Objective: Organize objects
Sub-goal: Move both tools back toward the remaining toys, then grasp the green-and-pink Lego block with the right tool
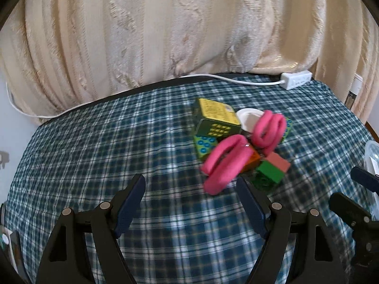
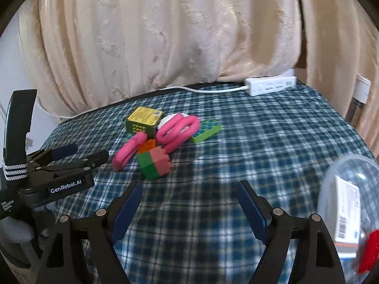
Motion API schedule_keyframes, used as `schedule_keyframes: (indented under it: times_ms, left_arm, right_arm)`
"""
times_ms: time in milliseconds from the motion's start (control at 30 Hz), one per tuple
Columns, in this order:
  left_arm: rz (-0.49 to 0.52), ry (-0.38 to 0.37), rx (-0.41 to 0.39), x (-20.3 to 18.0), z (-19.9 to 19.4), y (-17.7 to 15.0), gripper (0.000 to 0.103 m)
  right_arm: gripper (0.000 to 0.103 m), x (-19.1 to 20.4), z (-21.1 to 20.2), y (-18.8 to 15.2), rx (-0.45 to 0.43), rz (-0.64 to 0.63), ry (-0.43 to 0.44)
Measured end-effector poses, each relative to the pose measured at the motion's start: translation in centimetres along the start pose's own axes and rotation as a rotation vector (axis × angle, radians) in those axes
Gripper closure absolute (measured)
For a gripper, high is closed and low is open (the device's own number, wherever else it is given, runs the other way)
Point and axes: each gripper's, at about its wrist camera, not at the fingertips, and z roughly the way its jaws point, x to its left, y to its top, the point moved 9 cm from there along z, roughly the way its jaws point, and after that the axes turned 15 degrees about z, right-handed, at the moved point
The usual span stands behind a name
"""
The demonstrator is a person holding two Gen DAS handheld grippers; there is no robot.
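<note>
A pile of objects lies on the plaid tablecloth (image 1: 118, 142): a yellow-green box (image 1: 214, 117), two pink fabric loops (image 1: 225, 163) (image 1: 268, 130), a white round lid (image 1: 248, 118), green studded plates (image 1: 205, 145), an orange brick (image 1: 253, 159) and a green-and-pink block (image 1: 272, 168). The pile also shows in the right wrist view, with the box (image 2: 144, 119), a loop (image 2: 178, 129) and the block (image 2: 155, 163). My left gripper (image 1: 190, 194) is open and empty, its right finger just short of the near loop. My right gripper (image 2: 189, 197) is open and empty, in front of the pile.
A clear plastic container (image 2: 350, 203) holding a white carton and something red sits at the right. A white power strip (image 2: 270, 85) with its cable lies at the table's back edge before a cream curtain (image 2: 165, 35). The left gripper shows in the right wrist view (image 2: 78, 156).
</note>
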Motion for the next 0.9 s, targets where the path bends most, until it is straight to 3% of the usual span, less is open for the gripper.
schedule_keyframes:
  times_ms: [400,767,900]
  left_arm:
    - [-0.044,0.002,0.028,2.0,1.4,-0.9,0.023]
    - [-0.047,-0.016,0.045,2.1,2.3,-1.4,0.023]
    - [-0.027,-0.034,0.046,1.4,2.6,-1.3,0.023]
  right_arm:
    - [0.019,3.7,5.9,0.0,0.124,-0.094,0.032]
    - [0.054,4.6,8.9,-0.1,0.189,-0.128,0.028]
    - [0.055,4.5,8.9,-0.2,0.188,-0.118,0.031]
